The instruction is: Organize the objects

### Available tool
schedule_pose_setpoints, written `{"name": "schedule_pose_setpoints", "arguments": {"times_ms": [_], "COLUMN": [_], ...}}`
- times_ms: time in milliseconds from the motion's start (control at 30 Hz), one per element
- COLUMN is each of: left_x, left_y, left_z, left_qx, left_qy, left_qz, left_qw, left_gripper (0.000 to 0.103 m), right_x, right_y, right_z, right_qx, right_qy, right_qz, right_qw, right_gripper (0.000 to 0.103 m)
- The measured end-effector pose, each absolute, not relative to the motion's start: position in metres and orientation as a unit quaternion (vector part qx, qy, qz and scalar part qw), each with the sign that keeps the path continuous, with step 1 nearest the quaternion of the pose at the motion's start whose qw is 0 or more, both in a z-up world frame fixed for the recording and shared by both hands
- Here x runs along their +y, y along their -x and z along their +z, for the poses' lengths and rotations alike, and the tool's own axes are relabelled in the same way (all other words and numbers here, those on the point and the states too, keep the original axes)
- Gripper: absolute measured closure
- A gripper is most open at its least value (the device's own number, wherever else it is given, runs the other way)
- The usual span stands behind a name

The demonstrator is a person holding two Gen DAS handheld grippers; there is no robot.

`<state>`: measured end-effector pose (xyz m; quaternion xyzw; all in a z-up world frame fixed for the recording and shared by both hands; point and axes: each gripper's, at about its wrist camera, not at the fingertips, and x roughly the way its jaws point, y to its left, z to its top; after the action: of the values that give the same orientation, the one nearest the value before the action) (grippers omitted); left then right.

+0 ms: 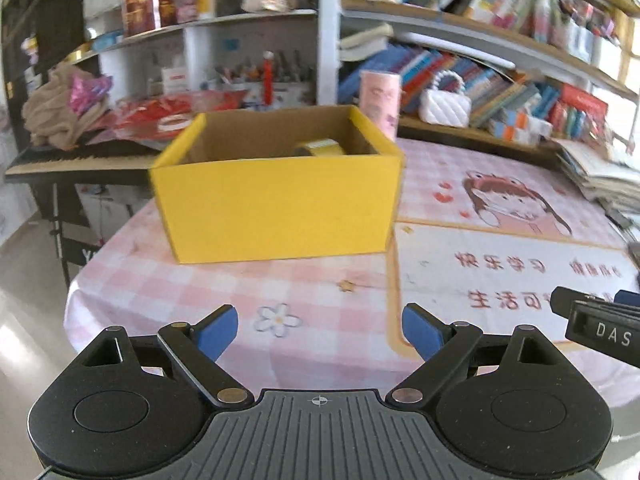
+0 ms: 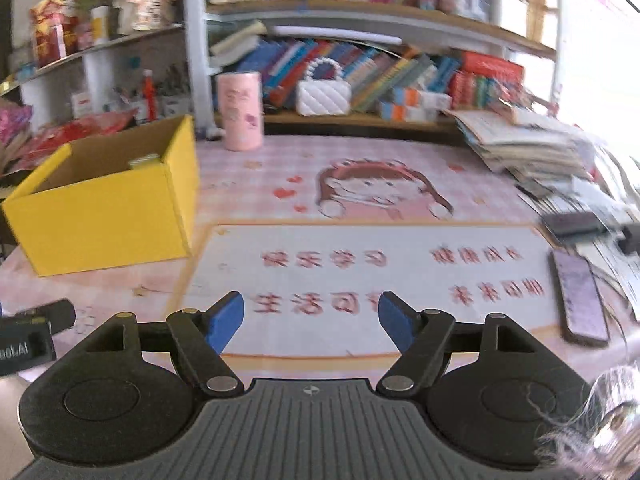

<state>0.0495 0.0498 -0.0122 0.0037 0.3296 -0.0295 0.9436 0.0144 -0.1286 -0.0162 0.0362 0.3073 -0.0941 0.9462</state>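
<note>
A table under a pink checked cloth [image 2: 360,184] printed with a cartoon girl carries an open yellow cardboard box [image 1: 276,204] at its left, a pink cylindrical canister [image 2: 240,110] at the back, a slumped stack of papers [image 2: 520,144] at the right, and a smartphone [image 2: 580,300] lying flat near the right edge.

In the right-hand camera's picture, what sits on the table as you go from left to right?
Yellow box → pink cylindrical container → white quilted handbag on the shelf edge behind → stack of papers and books → phone lying flat near the right edge.
</note>
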Motion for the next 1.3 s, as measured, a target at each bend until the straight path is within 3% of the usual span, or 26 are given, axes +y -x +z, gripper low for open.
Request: {"name": "schedule_pose_setpoints", "arguments": {"times_ms": [200,733,1300], "left_x": [0.019,-0.013,-0.013], "left_y": [-0.052,-0.042,-0.029], "left_z": [-0.011,-0.010,-0.013], "left_qx": [0.326,0.333,0.341], "left_qy": [-0.020,-0.046,-0.063], "left_qz": [-0.049,-0.067,-0.038], "left_qw": [0.944,0.939,0.937], "left_gripper": [0.012,0.011,0.001], "right_x": [-0.148,-0.165,-0.157], "right_y": [-0.003,0.010,0.017], "right_z": [-0.014,-0.017,-0.022], "right_qx": [0.304,0.315,0.335], "right_qy": [-0.026,-0.027,-0.016], "right_qz": [-0.122,-0.135,-0.143], "right_qw": [0.945,0.939,0.931], "right_gripper": [0.022,0.018,0.003]}}
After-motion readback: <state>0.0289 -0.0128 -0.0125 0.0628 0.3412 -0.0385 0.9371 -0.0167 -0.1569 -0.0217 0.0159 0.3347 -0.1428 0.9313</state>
